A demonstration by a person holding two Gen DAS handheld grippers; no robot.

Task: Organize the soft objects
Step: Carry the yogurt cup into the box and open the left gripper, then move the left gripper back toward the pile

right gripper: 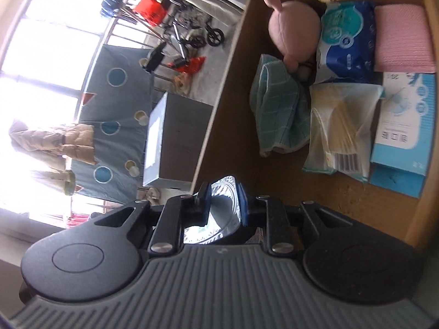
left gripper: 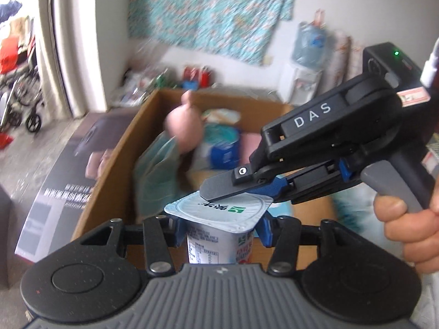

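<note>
A white yogurt cup (left gripper: 219, 235) with a foil lid (left gripper: 219, 208) stands upright between the fingers of my left gripper (left gripper: 221, 230), which is shut on its sides. My right gripper (left gripper: 219, 196) comes in from the right with a hand (left gripper: 411, 224) on its handle, and is shut on the lid's rim. In the right wrist view the silver foil lid (right gripper: 222, 205) sits pinched in that right gripper (right gripper: 223, 194). Beyond it, an open cardboard box (left gripper: 115, 164) holds a pink plush toy (right gripper: 293, 24), a teal cloth (right gripper: 277, 115) and a blue tissue pack (right gripper: 345, 41).
The cardboard box (right gripper: 219, 96) also holds a pink folded cloth (right gripper: 400, 41), a clear wrapped pack (right gripper: 340, 128) and a light blue carton (right gripper: 406, 128). A dark printed box (left gripper: 63, 170) lies against its left side. A water dispenser (left gripper: 301, 63) stands by the far wall.
</note>
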